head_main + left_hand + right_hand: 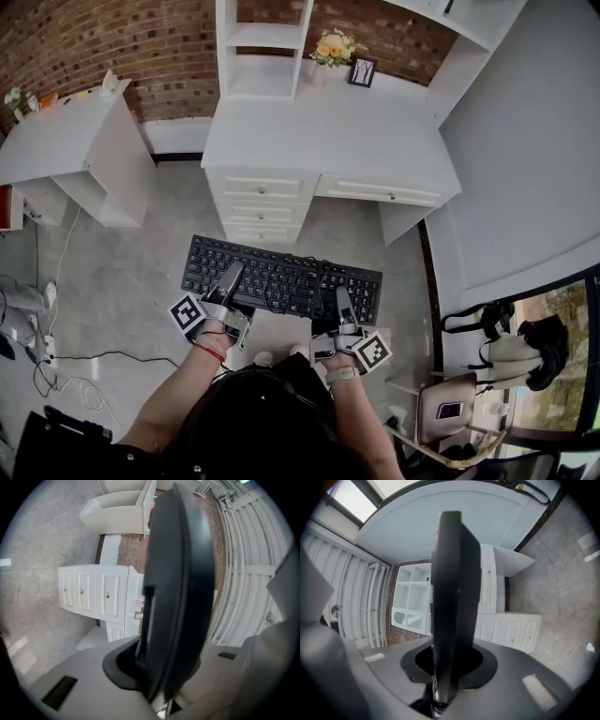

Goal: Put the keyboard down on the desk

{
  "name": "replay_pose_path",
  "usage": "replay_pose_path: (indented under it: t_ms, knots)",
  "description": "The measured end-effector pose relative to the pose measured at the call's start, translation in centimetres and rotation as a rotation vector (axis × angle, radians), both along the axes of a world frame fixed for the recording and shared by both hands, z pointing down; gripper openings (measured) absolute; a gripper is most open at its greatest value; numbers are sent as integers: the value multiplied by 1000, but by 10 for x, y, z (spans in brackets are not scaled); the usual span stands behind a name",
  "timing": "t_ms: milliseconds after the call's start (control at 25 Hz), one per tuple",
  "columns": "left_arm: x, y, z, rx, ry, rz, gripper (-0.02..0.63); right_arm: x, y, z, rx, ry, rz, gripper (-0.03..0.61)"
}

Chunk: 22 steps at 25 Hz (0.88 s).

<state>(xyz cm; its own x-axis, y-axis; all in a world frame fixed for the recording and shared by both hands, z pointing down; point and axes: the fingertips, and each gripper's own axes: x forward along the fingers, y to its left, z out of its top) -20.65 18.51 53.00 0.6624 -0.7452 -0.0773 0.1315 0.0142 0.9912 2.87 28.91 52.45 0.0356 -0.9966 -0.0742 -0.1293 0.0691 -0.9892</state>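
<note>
A black keyboard (281, 278) hangs level in the air over the grey floor, in front of the white desk (328, 141) and short of its drawers. My left gripper (228, 281) is shut on the keyboard's near left edge. My right gripper (343, 305) is shut on its near right edge. The left gripper view has the keyboard (178, 588) edge-on between the jaws, filling the middle. It stands edge-on in the right gripper view too, where the keyboard (452, 597) is clamped between the jaws. The desk top is bare at the front.
At the back of the desk are a shelf unit (262, 47), a vase of flowers (335, 47) and a small picture frame (362, 71). Its drawers (262, 202) face me. A white side table (66, 141) stands at the left, cables (66, 361) lie on the floor, and a bag (506, 342) sits at the right.
</note>
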Motion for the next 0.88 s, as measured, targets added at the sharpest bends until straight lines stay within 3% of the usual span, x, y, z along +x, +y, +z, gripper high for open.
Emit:
replay_pose_path:
  t_ms: [880]
  knots:
    - [55,-118,16,-46,-31,-68,89,62,-135,18,-40,-31,-71,72]
